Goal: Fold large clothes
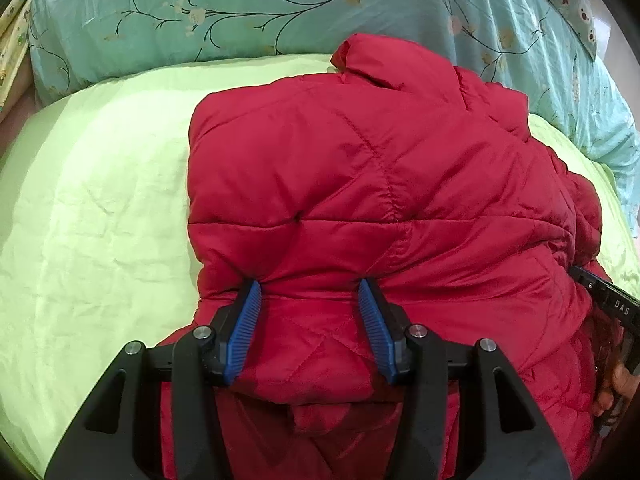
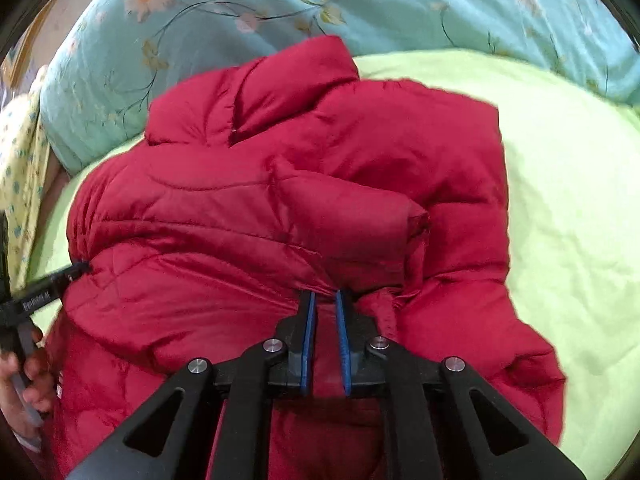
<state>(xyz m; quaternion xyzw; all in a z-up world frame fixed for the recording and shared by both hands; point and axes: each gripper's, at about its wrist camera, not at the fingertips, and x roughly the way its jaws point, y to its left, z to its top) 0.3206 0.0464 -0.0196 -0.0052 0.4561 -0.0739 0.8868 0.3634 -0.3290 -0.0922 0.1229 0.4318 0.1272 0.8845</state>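
A puffy red quilted jacket point(image 1: 360, 180) lies folded on the light green bed sheet point(image 1: 100, 200), collar towards the far side. My left gripper point(image 1: 308, 284) holds a thick bulge of the jacket's near edge between its blue pads point(image 1: 248, 320). In the right wrist view the red jacket point(image 2: 280, 200) shows a sleeve laid across its middle. My right gripper point(image 2: 325, 294) is nearly closed, with a thin fold of red fabric pinched between its pads. Each gripper shows at the edge of the other's view: the right gripper point(image 1: 600, 296) and the left gripper point(image 2: 60, 276), both at the jacket's sides.
A teal floral quilt point(image 1: 240, 8) is bunched along the far side of the bed, also seen as the quilt point(image 2: 240, 20). A yellow patterned cloth point(image 2: 20, 168) lies at the far left. A hand point(image 2: 32, 380) grips the left tool's handle. Green sheet point(image 2: 560, 200) stretches to the right.
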